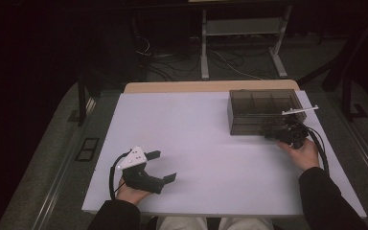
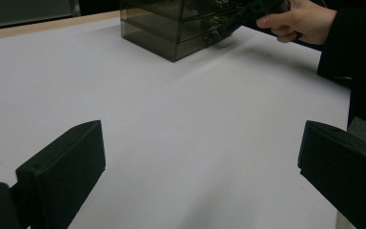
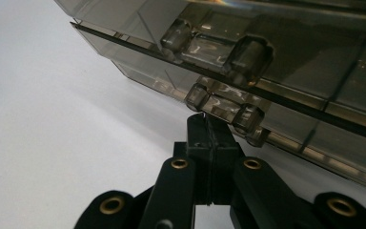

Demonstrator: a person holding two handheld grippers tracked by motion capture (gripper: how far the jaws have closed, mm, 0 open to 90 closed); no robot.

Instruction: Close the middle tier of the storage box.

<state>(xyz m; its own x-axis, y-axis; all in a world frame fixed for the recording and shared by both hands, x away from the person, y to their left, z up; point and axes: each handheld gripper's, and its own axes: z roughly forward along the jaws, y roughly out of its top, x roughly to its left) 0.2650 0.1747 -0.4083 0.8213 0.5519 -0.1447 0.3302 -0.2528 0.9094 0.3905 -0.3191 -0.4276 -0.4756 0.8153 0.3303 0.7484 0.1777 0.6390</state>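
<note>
Smoky plastic drawer box (image 1: 263, 111), long axis left-right, handles facing person; right gripper (image 3: 211, 138) jaws closed, left gripper (image 1: 165, 166) wide.

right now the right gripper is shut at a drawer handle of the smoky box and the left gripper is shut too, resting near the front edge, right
Not quite: the left gripper is open, not shut; the left gripper view shows its jaws wide apart over bare table. The rest holds: the right gripper is shut at a drawer handle of the smoky box.

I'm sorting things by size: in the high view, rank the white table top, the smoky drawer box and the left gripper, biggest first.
1. white table top
2. smoky drawer box
3. left gripper, though it looks close to the box in spread.
</note>
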